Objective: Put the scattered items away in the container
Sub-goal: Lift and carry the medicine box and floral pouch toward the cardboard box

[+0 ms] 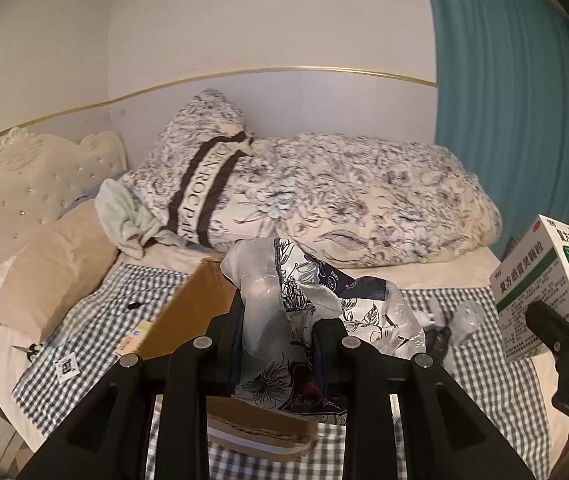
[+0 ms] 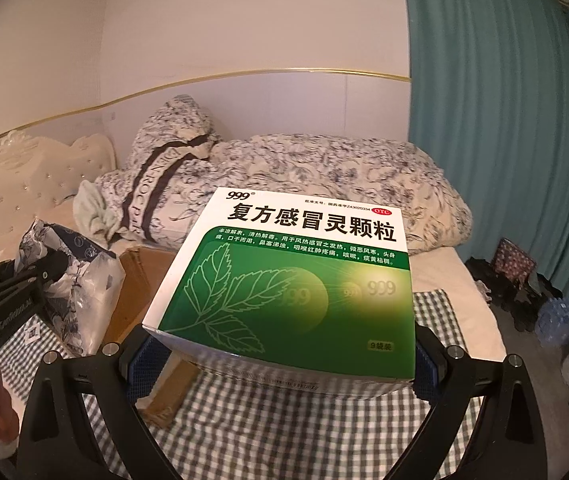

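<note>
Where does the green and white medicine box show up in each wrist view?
Left wrist view: the medicine box sits at the far right edge, tilted, with the right claw below it.
Right wrist view: the medicine box fills the centre, clamped between the claw's blue pads.
Shared landmark: the floral duvet heaped against the wall behind it.

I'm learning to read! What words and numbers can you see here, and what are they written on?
"999", "复方感冒灵颗粒", "OTC", "9袋装": green medicine box.
Small lines on the box's green part: too small to read surely.
"EN·ROC P": part of the words on the dark stripe of the flowered quilt; the rest is hidden.
Cursive on the tissue pack: blurred.
White tag on the checked sheet: too small.
</note>
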Available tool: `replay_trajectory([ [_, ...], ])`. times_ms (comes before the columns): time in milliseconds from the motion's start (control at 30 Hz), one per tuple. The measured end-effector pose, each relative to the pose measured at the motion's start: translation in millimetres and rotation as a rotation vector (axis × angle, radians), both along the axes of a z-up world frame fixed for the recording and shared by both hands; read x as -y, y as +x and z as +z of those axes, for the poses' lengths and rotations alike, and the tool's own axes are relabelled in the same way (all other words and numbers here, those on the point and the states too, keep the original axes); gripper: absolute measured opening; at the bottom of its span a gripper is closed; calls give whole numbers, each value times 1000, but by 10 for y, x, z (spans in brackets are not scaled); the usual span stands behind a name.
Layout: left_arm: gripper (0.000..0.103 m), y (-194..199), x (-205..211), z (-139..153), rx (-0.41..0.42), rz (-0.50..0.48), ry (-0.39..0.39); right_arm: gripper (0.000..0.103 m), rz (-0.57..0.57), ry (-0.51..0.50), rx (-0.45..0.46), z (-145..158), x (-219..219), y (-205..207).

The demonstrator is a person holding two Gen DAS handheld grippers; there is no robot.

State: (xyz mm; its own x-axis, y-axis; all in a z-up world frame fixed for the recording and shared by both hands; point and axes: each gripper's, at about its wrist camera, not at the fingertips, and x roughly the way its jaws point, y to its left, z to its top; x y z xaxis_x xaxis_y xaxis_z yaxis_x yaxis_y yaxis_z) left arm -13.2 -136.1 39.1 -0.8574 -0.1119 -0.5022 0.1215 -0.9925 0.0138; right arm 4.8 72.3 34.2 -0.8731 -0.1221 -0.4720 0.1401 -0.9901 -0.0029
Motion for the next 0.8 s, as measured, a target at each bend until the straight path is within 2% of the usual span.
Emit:
replay_trajectory([
  [367,27,-132,408,-126,37,64,5,98,72,6,11,-19,432,-162],
  [500,27,-154,507,-159,36,106,-28,98,95,9,16,-34,582,-236],
  [800,27,-259,698,-220,47,116,-48,98,149,13,39,-135,944,-448],
])
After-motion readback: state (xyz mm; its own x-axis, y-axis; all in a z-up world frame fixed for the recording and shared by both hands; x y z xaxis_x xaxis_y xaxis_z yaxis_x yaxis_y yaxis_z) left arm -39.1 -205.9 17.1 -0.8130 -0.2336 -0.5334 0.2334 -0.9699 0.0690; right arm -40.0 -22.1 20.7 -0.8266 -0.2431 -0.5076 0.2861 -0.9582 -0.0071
